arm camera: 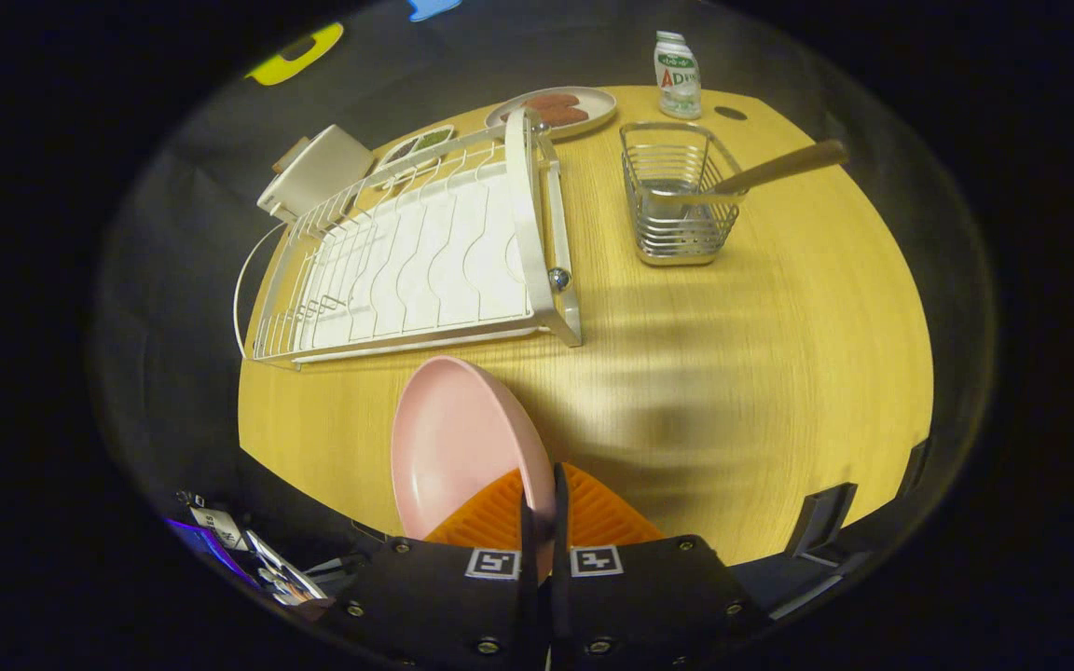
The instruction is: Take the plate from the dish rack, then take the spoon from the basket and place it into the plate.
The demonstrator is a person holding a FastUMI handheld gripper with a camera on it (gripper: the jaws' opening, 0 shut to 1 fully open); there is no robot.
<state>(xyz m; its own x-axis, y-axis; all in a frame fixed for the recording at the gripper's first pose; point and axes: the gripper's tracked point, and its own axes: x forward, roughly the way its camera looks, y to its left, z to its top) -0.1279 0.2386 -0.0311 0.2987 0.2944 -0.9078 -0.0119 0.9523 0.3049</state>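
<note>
The round pink plate (458, 438) is gripped on edge by the claw (544, 499), whose two fingers are pressed close together on the plate's rim, one on each face. The plate is held upright and tilted above the near part of the yellow wooden table (761, 373). Just beyond the plate, the white wire dish rack (425, 252) with its white drain tray is seen lying on the table. To the right of the rack, well apart from the claw, the silver wire basket (677, 196) is stood, and a wooden-handled spoon (779, 168) is leaned in it, its handle jutting out to the right. Farther back, a grey plate with brown food (551, 110) and a small white bottle (677, 75) are set near the table's far edge.
</note>
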